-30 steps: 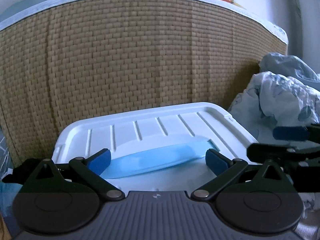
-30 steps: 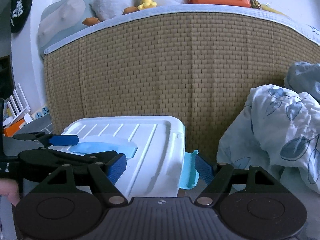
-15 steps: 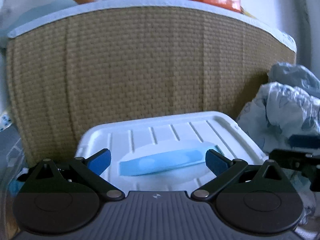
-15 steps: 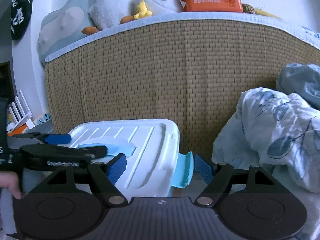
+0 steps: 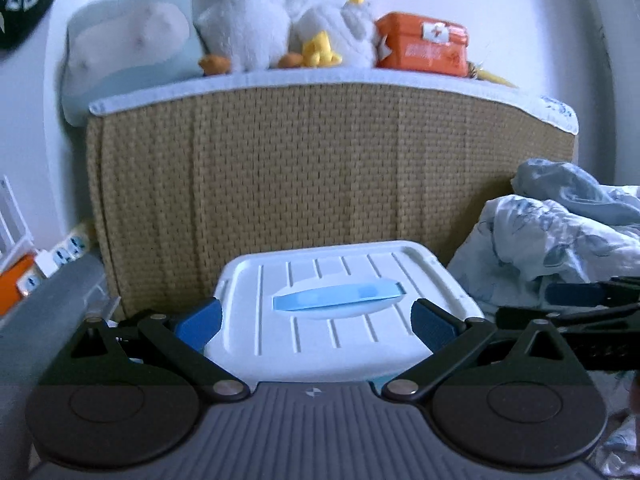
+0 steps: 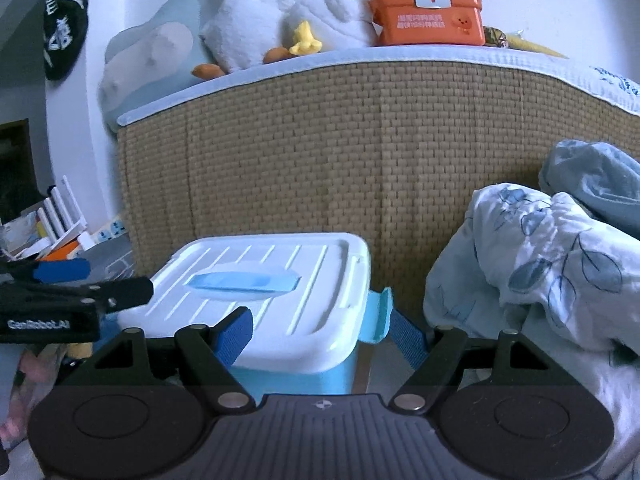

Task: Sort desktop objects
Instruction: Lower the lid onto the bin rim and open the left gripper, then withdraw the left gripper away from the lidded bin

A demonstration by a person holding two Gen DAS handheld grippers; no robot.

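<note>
A blue storage box with a white lid [image 5: 344, 268] [image 6: 280, 256] and a pale blue handle [image 5: 336, 298] stands in front of a woven headboard. My left gripper [image 5: 316, 324] is open, its pads level with the lid's near edge, one on each side, without touching. It shows at the left of the right wrist view [image 6: 60, 284]. My right gripper [image 6: 322, 338] is open too; the lid's right corner and a blue side latch [image 6: 378, 316] lie between its fingers, and no pad presses on them. This gripper reaches in from the right [image 5: 580, 304].
The woven headboard [image 6: 360, 160] rises close behind the box, with plush toys [image 6: 248, 36] and an orange first-aid case [image 6: 426, 14] on top. Crumpled floral bedding [image 6: 540, 272] is piled right of the box. A power strip [image 6: 108, 232] and a rack sit at far left.
Both grippers have drawn back from the box and risen, the left one farther. The box looks smaller in the left wrist view and the headboard's top has come into sight. Both stay open.
</note>
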